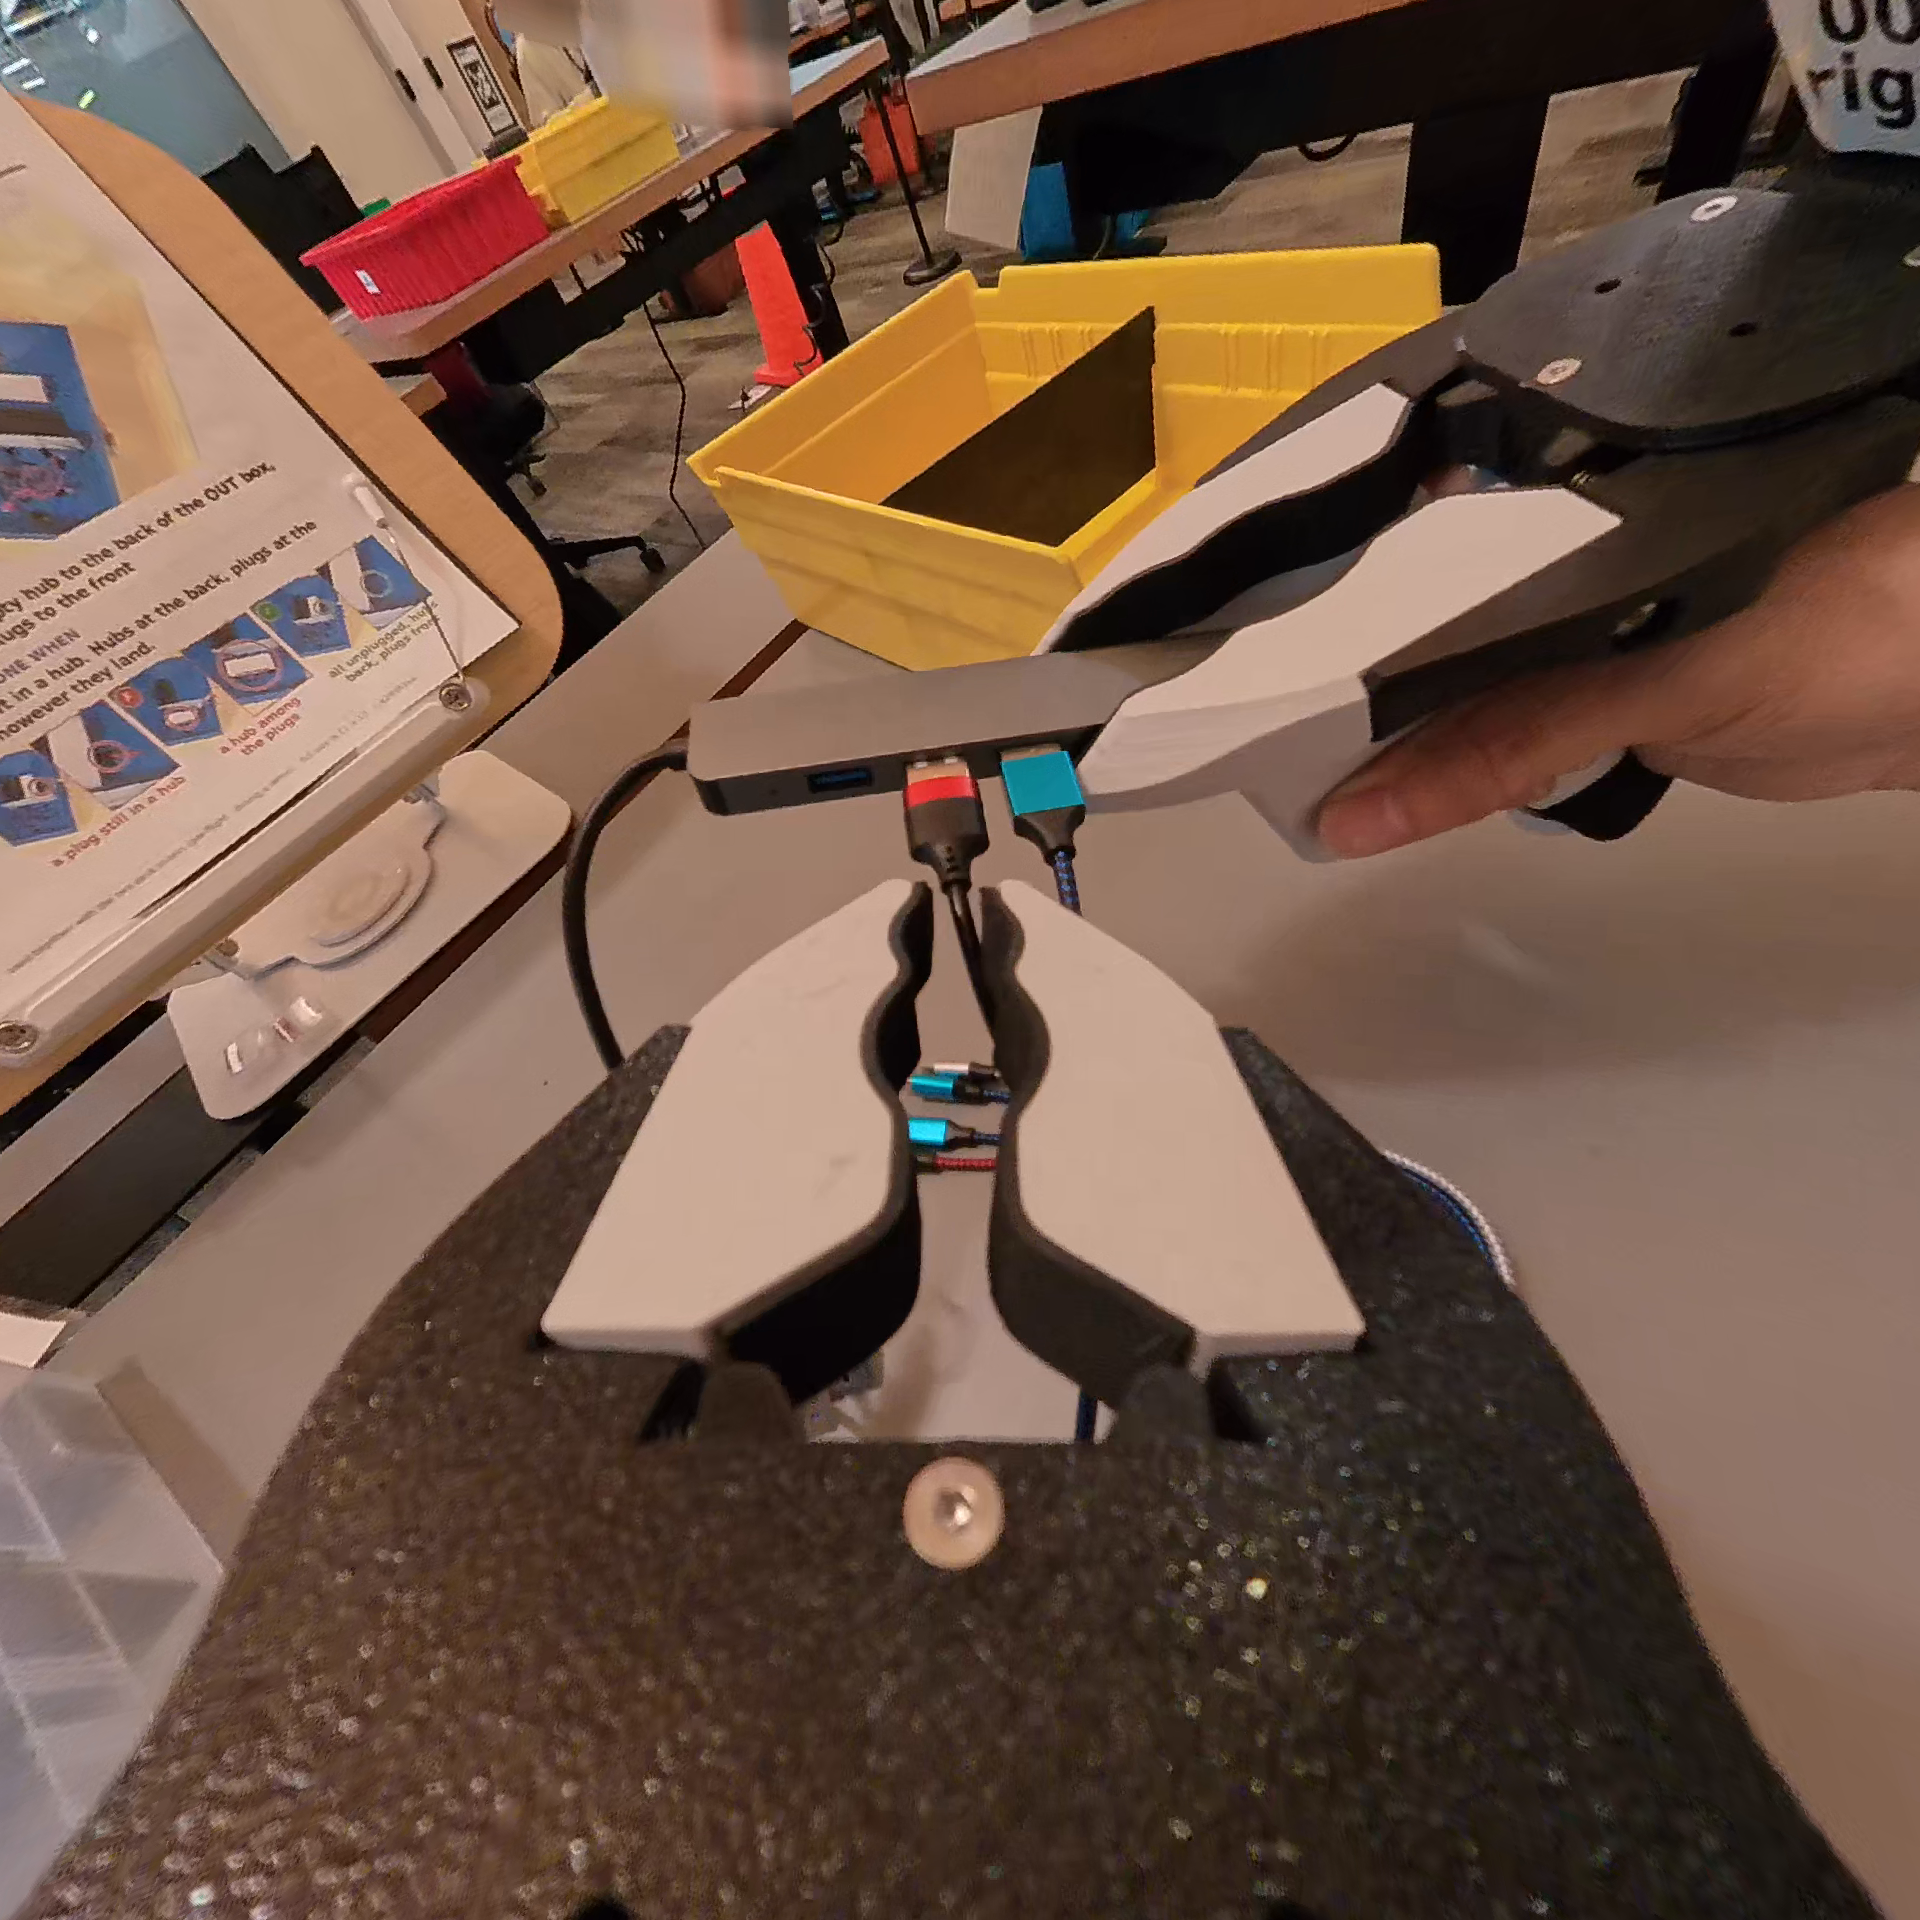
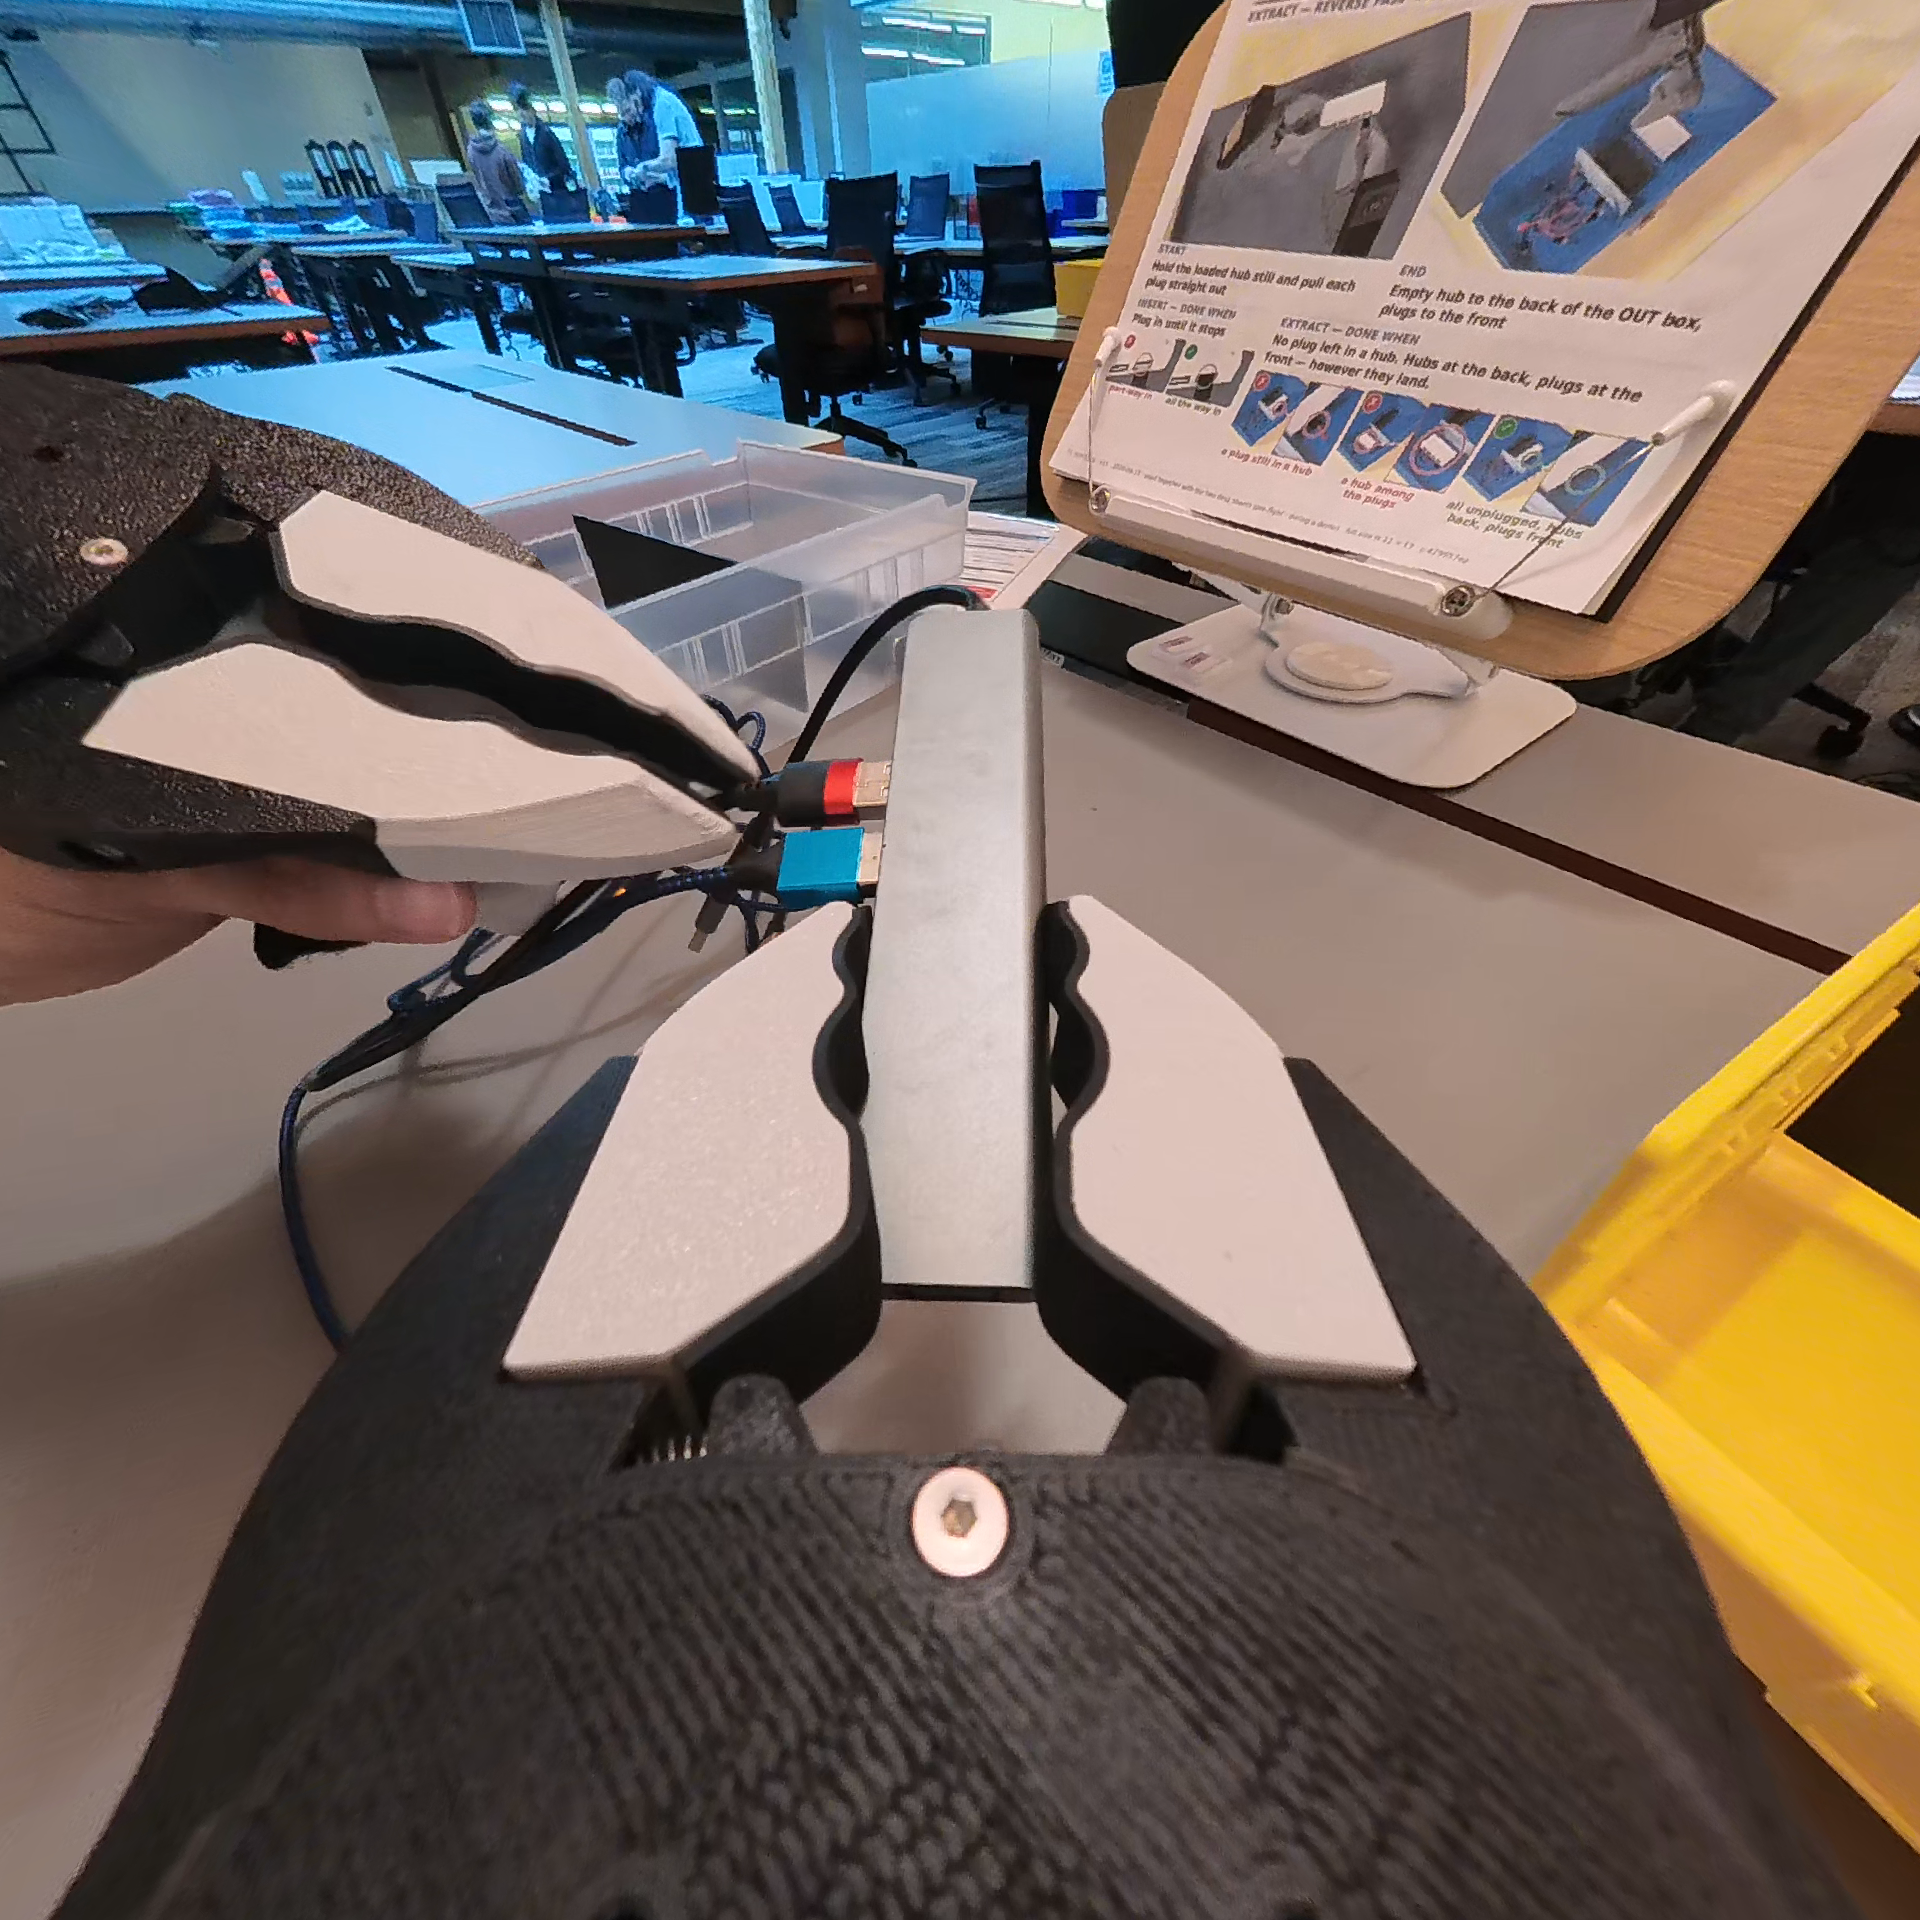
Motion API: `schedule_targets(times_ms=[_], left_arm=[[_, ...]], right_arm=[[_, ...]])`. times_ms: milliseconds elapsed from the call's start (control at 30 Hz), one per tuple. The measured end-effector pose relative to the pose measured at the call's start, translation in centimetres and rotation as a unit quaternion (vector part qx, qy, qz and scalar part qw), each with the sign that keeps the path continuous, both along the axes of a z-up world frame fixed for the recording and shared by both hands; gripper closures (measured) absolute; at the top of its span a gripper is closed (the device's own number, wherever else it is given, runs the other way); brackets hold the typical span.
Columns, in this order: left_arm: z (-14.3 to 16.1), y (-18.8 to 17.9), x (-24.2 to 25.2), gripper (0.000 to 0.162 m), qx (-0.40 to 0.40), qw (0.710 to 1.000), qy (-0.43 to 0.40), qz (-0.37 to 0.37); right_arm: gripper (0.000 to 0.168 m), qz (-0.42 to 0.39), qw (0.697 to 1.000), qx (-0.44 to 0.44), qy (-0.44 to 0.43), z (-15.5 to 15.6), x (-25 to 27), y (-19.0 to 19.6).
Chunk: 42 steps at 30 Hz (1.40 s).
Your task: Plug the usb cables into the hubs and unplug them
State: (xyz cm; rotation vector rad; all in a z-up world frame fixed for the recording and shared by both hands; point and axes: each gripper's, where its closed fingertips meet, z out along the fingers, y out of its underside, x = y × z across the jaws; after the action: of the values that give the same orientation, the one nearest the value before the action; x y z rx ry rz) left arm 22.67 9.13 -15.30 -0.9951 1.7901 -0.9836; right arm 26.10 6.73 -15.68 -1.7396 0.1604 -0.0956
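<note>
Long brown desks and black chairs fill the big room behind one pale grey table point(image 1: 1455, 1039). On the left in the left wrist view stands one wooden board with a printed paper sheet point(image 1: 156, 540) on a white foot. Far across the table sits one yellow plastic bin point(image 1: 852, 561) with one black divider inside. The right wrist view also shows one clear plastic bin point(image 2: 831, 520) far off on its left.

One flat grey metal hub point(image 1: 904, 717) is held up above the table, just in front of the yellow bin. Its own black wire curls off its left end. Along its near side are three ports. The left port shows blue and has nothing in it. Next is one black plug with a red band point(image 1: 940, 805), and right of it one bright blue plug point(image 1: 1042, 787). So two plugs are in the hub. Both show bare metal at the hub's edge.

The left gripper point(image 1: 954, 899) has its two grey fingers nearly together around the black cord just behind the red plug. I cannot tell if they squeeze it. More small cable ends lie on the table below it.

The right gripper point(image 2: 954, 914) pinches the hub's right end between its two fingers.
</note>
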Motion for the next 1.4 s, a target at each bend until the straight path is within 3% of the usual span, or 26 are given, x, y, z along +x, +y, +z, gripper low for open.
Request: schedule_targets(times_ms=[467, 633, 800, 1400], left_arm=[[0.0, 0.0, 0.0, 0.158, -0.022, 1.000, 0.000, -0.004], [0.4, 0.2, -0.2, 0.159, -0.001, 1.000, -0.014, 0.013], [0.7, 0.3, -0.2, 0.159, 0.069, 0.997, -0.030, 0.032], [1.1, 0.5, 0.0, 0.159, 0.092, 0.995, -0.032, 0.010]], right_arm=[[0.135, 0.008, 1.000, -0.002, 0.004, -0.2, -0.2, 0.2], [0.135, 0.025, 1.000, 0.011, 0.008, -0.1, -0.6, 0.2], [0.135, 0.024, 0.999, 0.014, -0.018, -0.1, -0.7, 0.3], [0.134, 0.014, 0.997, 0.001, -0.079, -0.2, -0.9, 0.5]])
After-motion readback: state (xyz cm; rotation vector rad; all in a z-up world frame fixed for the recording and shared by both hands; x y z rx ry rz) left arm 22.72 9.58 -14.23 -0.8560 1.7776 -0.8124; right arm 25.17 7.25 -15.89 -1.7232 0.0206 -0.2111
